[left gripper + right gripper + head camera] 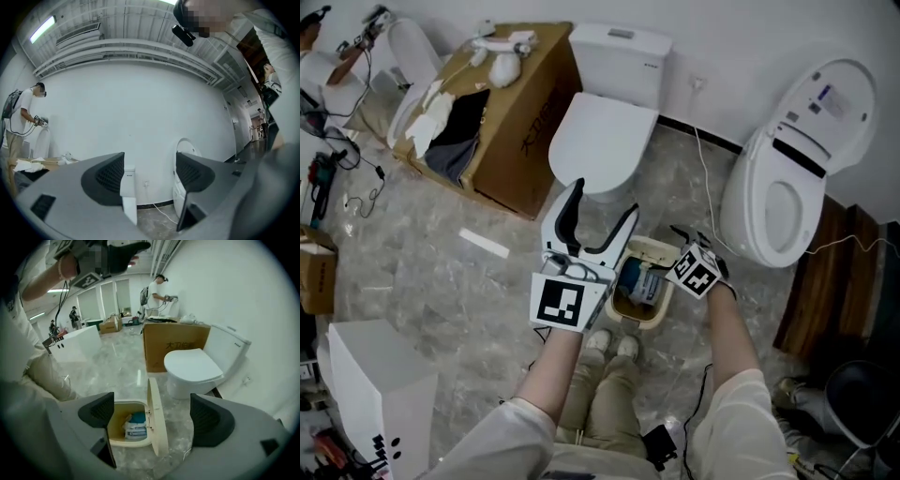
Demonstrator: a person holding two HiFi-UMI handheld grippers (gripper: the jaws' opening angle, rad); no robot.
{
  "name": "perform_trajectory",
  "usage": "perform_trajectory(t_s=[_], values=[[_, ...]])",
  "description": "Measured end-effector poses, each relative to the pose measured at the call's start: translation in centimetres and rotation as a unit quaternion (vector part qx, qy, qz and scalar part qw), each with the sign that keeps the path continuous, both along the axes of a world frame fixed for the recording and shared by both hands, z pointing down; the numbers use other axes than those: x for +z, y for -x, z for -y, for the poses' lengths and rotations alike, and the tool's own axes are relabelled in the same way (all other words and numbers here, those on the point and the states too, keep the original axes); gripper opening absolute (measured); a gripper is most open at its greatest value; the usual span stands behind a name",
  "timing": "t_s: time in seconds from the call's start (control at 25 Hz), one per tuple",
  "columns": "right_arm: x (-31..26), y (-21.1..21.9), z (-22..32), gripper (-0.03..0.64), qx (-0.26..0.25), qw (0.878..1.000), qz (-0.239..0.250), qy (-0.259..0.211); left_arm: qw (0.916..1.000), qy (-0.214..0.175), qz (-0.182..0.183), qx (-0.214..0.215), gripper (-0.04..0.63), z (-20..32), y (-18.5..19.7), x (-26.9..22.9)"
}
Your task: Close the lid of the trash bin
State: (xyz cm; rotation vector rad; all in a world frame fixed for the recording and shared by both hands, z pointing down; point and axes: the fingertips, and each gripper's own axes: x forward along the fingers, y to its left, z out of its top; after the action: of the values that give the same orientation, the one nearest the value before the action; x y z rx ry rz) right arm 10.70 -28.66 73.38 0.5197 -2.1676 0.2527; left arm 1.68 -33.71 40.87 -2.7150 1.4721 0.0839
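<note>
A cream trash bin [645, 314] stands on the marble floor just in front of the person's shoes. Its lid [157, 420] is up, standing on edge at the bin's far side, and a blue and white packet [133, 425] lies inside. My right gripper [692, 242] hangs over the bin's right rim, tilted down, jaws open and empty; in the right gripper view the lid stands between the jaws without touching them. My left gripper [602, 217] is above the bin's left side, pointing level toward the wall, open and holding nothing.
A white toilet [605, 141] stands right behind the bin, with a cardboard box [502, 112] to its left. Another toilet [787, 187] leans at the right, with a cable [708, 183] trailing across the floor. A white cabinet [375, 384] is at the near left.
</note>
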Motion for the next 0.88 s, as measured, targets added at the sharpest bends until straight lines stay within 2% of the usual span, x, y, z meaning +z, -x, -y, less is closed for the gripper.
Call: perform_trajectory(t_s=[0.16, 0.4, 0.88], values=[[4.2, 0.9, -0.4, 0.504, -0.043, 0.997, -0.040, 0.054, 0.9999, 0.007, 0.009, -0.006, 0.321, 0.3, 0.4, 1.3], [7.1, 1.6, -2.0, 0.479, -0.074, 0.991, -0.055, 0.099, 0.9996, 0.013, 0.018, -0.016, 0.322, 1.1, 1.1, 2.1], [7.2, 3.6, -6.8, 0.463, -0.091, 0.990, -0.030, 0.100, 0.9998, 0.010, 0.016, -0.002, 0.322, 1.1, 0.6, 2.9]])
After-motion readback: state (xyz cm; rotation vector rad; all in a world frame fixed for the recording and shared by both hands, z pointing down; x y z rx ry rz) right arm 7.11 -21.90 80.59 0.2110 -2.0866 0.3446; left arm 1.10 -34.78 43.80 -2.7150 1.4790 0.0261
